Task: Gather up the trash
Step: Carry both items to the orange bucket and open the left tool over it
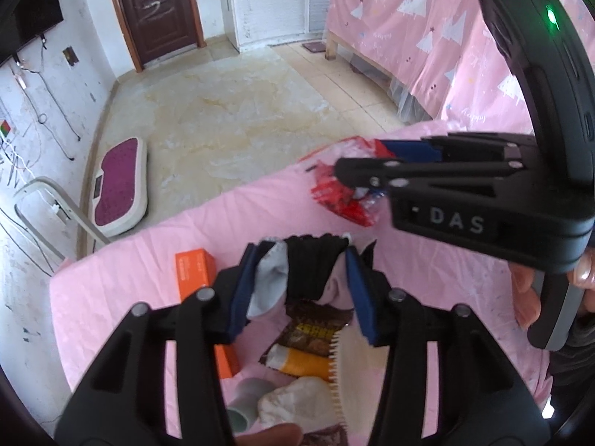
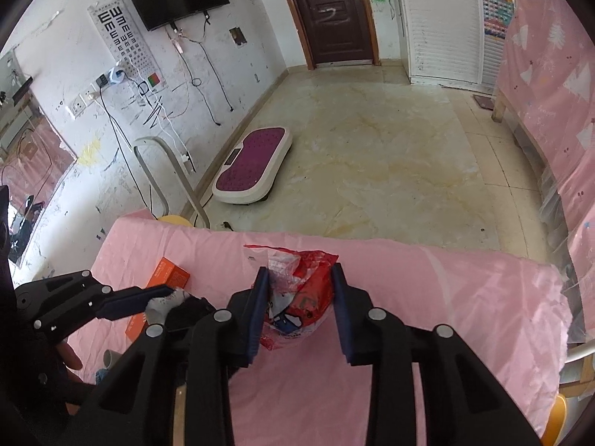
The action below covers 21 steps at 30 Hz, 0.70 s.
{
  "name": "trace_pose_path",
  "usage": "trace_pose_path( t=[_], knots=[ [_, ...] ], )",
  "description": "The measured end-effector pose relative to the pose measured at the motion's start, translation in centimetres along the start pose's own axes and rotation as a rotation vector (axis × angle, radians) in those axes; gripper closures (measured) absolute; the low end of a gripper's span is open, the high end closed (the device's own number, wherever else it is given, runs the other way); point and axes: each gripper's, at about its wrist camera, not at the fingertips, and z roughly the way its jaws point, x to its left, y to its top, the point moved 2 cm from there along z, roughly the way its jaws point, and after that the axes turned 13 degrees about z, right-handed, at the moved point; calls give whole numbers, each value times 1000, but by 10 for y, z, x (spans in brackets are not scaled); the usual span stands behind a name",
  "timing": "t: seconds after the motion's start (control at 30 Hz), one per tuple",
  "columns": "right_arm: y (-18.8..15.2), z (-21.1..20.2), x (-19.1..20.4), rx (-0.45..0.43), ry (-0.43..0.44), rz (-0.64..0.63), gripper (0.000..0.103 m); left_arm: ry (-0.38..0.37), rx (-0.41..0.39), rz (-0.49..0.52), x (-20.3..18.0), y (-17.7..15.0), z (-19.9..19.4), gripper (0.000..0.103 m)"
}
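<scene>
Left wrist view: my left gripper (image 1: 301,278) clamps a black-and-grey sock (image 1: 297,271) at centre. I'd hold that grip firm and lift it clear — only here do a brown wrapper (image 1: 316,330) and comb (image 1: 357,371) show below.

Right wrist view: my right gripper (image 2: 297,304) pinches the red plastic bag (image 2: 297,297) mid-frame on the pink sheet (image 2: 446,297).

"DAS" on right gripper (image 1: 366,182) body; "E" rows on eye chart (image 2: 124,35).
</scene>
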Motion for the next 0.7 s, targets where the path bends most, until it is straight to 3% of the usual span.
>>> trace_pose_path(
  t=[0.37,0.7],
  knots=[
    [-12,-56,-25,-82,-11,36,81,28,-39,35,-28,9,-27,58],
    [-31,-120,-82,-168,-23,104,81,35,-72,95,-83,28,-46,58]
  ],
)
